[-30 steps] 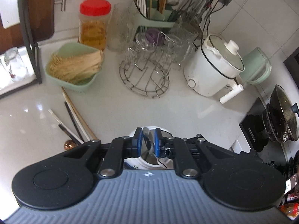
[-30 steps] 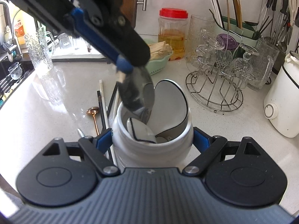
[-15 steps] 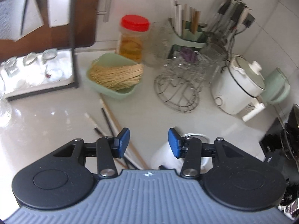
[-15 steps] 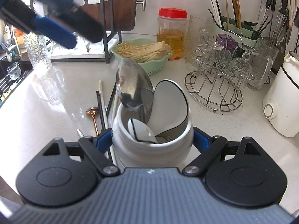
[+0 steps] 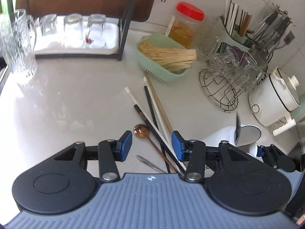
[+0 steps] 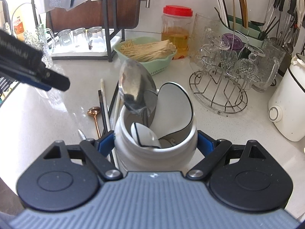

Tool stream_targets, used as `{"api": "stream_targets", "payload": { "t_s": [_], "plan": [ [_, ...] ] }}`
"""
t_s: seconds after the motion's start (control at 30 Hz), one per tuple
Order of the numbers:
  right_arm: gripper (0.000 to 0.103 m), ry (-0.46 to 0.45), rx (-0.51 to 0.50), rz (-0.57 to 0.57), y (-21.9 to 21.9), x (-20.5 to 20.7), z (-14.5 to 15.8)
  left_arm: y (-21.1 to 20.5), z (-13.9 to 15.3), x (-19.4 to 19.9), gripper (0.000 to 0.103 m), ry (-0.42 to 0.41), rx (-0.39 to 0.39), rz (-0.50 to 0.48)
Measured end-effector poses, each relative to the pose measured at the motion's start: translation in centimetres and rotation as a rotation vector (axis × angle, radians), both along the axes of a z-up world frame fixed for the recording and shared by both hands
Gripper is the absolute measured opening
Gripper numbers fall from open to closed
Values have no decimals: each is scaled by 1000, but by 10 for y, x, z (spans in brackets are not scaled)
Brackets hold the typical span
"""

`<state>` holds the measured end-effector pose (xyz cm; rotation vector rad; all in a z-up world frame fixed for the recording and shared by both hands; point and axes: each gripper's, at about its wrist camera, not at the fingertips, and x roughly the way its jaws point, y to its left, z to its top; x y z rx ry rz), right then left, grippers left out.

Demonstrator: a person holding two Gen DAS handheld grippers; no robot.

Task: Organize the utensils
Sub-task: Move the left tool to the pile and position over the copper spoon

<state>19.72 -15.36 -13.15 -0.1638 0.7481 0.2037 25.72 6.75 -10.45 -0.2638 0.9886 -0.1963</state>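
Note:
My right gripper [image 6: 156, 144] is shut on a white ceramic utensil holder [image 6: 155, 152], which also shows in the left wrist view [image 5: 228, 139]. A steel spoon [image 6: 136, 90] and white ceramic spoons [image 6: 172, 110] stand in it. My left gripper [image 5: 151, 146] is open and empty above loose utensils on the counter: several chopsticks [image 5: 152, 110], a copper spoon [image 5: 142, 130] and a thin metal handle [image 5: 150, 164]. The chopsticks [image 6: 103, 103] and copper spoon [image 6: 94, 112] lie left of the holder. The left gripper [image 6: 32, 70] shows at the left edge.
A green basket of noodles [image 5: 165, 61], a red-lidded jar [image 5: 187, 23], a wire glass rack [image 5: 228, 84], a green utensil caddy [image 5: 238, 34] and a white rice cooker [image 5: 274, 99] stand behind. A shelf with upturned glasses [image 5: 72, 30] and a glass jug [image 5: 18, 45] stand at the left.
My left gripper let go of the steel spoon into the holder, opened, and moved left to above the loose chopsticks. The right gripper has not moved.

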Motion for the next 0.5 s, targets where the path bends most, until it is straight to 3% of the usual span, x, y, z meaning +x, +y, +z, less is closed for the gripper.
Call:
{"api": "stream_targets", "payload": {
  "t_s": [0.5],
  "plan": [
    [91,9,-14,35,-2,2,0,-10,-74,27,51,107,-60,78]
  ]
}}
